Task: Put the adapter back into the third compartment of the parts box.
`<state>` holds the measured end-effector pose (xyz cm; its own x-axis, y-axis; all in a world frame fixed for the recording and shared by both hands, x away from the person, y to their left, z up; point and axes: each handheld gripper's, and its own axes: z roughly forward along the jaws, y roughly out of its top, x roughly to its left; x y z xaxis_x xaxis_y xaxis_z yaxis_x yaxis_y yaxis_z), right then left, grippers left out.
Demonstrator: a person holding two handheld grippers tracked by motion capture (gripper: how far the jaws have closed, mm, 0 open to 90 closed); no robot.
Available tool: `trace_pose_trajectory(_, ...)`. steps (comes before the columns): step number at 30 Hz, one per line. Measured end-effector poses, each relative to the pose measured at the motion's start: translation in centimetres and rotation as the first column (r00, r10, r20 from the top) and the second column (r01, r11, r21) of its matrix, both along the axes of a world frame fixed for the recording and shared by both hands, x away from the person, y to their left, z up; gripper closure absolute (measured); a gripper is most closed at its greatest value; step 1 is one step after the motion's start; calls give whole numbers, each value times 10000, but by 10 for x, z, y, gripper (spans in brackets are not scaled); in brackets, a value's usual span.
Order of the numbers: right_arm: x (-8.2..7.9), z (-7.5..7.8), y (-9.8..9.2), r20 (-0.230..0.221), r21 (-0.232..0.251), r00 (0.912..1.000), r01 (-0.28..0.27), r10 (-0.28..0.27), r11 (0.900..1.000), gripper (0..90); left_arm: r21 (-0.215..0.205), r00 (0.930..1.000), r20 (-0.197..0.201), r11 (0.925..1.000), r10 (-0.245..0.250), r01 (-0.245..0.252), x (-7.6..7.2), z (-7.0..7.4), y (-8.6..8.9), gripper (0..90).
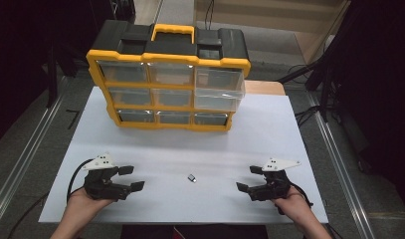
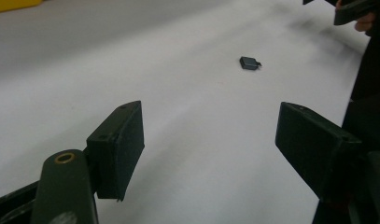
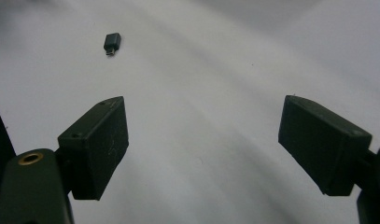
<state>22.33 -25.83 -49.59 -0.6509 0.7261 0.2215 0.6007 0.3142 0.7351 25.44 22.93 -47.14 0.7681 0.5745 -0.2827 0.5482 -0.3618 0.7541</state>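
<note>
The table top is plain white, without pattern; the organiser box has a yellow frame and handle, a black top, and clear drawers showing grey; the small adapter is dark grey to black with a silvery tip; the left gripper and right gripper are black, each topped by a pale grey plate

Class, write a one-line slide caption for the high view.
Two open hand-held grippers, left gripper and right gripper, flank a small black adapter before a yellow drawer organizer.
</note>
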Motion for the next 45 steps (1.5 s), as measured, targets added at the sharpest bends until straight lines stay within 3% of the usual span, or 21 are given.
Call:
trace_pose_trajectory(5,2,-1,-1,-269,-80,9996,59,-61,10000,143,136,9996,242,9998,130,-133,1,0,0,244)
trace_pose_trajectory(7,4,-3,-2,-714,-456,9970,280,-313,9986,146,235,9995,278,9996,145,-152,1,0,-1,244)
trace_pose_trajectory(10,7,-4,-4,-1094,-340,9936,246,-281,9991,146,267,9995,296,9995,136,-143,1,0,-1,244)
trace_pose_trajectory(16,5,-1,-3,-795,-81,9968,-25,19,10000,146,216,9992,308,9994,266,-272,1,1,-1,245)
trace_pose_trajectory(20,6,-1,-3,-867,163,9962,66,-51,9998,146,232,9989,357,9993,295,-304,-1,2,-1,244)
trace_pose_trajectory(45,7,1,-1,-956,90,9954,61,-52,9999,149,210,9983,370,9988,443,-451,-1,2,0,244)
